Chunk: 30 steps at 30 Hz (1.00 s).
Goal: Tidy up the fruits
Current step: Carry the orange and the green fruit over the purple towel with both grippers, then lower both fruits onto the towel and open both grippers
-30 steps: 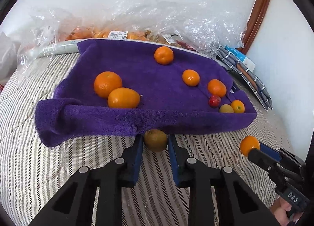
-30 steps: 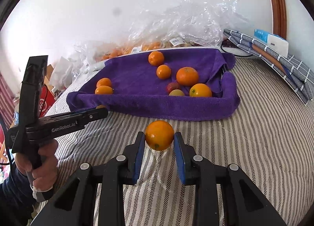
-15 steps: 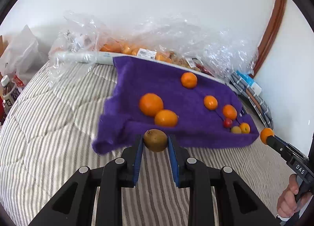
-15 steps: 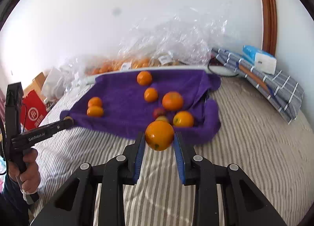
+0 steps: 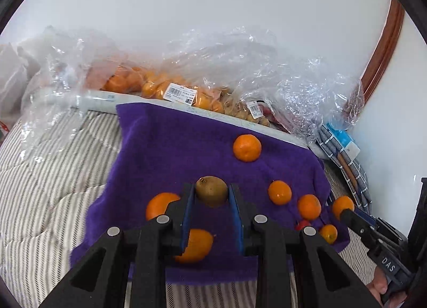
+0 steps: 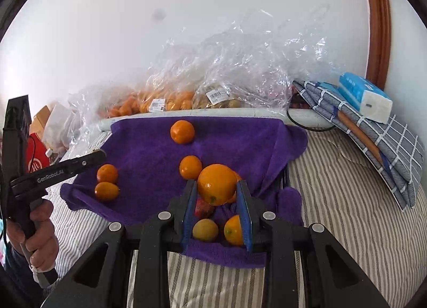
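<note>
Fingers [image 5: 186,217] of left gripper [image 5: 211,214] clamping kiwi [image 5: 211,191], right gripper [image 6: 216,214] clamping orange [image 6: 216,184], both hovering over purple towel [image 5: 170,147]; dropped fruit risks rolling off towel onto bed.

A towel [image 6: 240,142] lies spread on the bed [image 6: 347,201], with loose fruit on it. In the right wrist view, one orange [image 6: 182,131] sits toward the towel's far edge, another [image 6: 190,167] nearer its middle, and two [image 6: 107,173] [image 6: 106,191] lie touching near its left edge. A kiwi [image 5: 211,191] is held between the left gripper [image 5: 211,201] fingers above the towel; an orange fruit [image 6: 216,184] is held between the right gripper [image 6: 216,201] fingers above the towel's near right corner. Behind the towel, bags of fruit [image 6: 170,99] line the wall. A folded cloth [image 6: 373,142] lies right of the towel, with a tissue pack [image 6: 365,97] on it.
</note>
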Tool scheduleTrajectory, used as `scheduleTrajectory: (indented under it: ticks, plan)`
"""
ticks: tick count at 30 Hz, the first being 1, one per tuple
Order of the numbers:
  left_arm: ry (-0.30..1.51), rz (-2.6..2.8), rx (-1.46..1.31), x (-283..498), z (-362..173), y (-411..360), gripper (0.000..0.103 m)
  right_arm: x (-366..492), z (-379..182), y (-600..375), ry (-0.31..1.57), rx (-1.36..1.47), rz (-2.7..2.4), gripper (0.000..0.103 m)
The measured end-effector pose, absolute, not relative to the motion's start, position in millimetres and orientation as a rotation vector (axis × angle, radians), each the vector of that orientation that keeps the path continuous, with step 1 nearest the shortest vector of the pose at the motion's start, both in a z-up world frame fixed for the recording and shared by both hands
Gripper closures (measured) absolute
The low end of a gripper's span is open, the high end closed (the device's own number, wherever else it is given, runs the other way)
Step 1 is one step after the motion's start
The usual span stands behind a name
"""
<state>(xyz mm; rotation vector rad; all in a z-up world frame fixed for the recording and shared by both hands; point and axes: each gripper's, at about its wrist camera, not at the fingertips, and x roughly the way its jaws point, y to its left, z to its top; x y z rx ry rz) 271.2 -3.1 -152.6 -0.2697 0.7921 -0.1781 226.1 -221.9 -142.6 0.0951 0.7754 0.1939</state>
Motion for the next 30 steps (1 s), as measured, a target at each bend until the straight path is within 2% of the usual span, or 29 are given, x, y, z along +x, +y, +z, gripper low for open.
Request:
scheduleTrajectory:
  ticks: [11, 30]
  plan:
    - [0.816, -0.216, -0.257, 274.7, -179.0, -12.9, 0.078, 232.3, -170.6, -210.7, 0.829, 0.048, 0.216, 0.073]
    - [0.794, -0.207, -0.257, 271.4, -179.9, -15.3, 0.078, 232.8, -181.0, -212.2, 0.802, 0.023, 0.118, 0.073]
